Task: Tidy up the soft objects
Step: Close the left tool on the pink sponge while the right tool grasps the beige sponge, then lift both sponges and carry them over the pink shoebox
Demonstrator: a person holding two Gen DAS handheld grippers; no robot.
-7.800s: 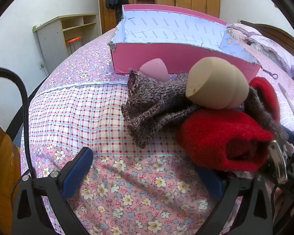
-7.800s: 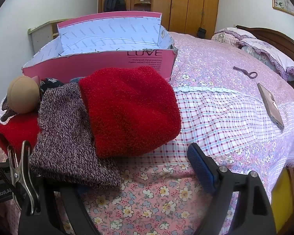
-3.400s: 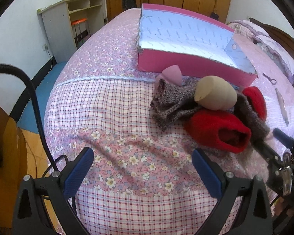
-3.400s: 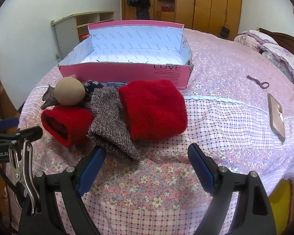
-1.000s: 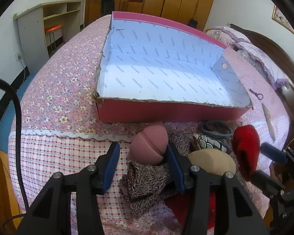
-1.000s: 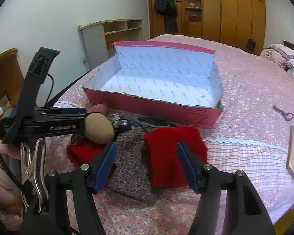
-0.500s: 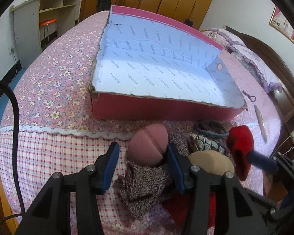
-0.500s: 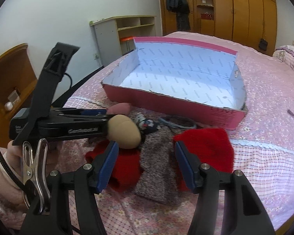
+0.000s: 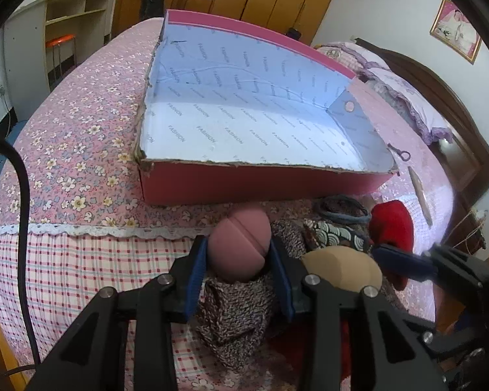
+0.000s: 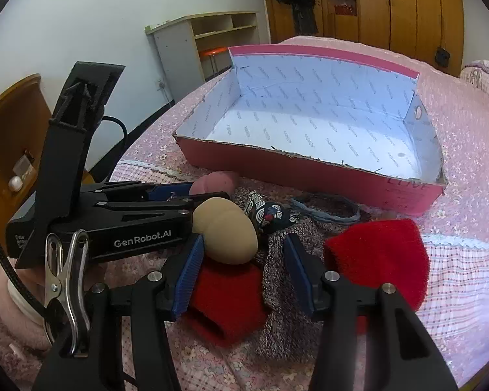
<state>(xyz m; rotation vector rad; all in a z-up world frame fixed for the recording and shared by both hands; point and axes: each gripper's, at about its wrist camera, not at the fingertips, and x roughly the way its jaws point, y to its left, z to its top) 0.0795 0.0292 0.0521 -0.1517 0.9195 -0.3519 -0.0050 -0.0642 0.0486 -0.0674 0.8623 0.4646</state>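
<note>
My left gripper (image 9: 238, 275) is shut on a pink makeup sponge (image 9: 239, 247), held just above the pile; the sponge also shows in the right wrist view (image 10: 215, 182). A tan sponge (image 10: 225, 234) rests on a red knit hat (image 10: 225, 303). My right gripper (image 10: 241, 272) is open, its fingers on either side of the tan sponge and a grey knit piece (image 10: 283, 293). A second red hat (image 10: 378, 254) lies to the right. The open pink box (image 10: 309, 169) with a pale blue lining stands behind the pile.
A patterned pouch (image 10: 267, 216) and hair ties (image 10: 326, 208) lie before the box. The floral bedspread (image 9: 81, 169) stretches to the left. A phone (image 9: 419, 189) and a small clip (image 9: 399, 153) lie right of the box. Shelves (image 10: 205, 45) and wardrobes stand beyond.
My left gripper has closed tighter on the pink sponge and lifted it slightly. My right gripper has moved forward over the pile, its fingers now flanking the tan sponge.
</note>
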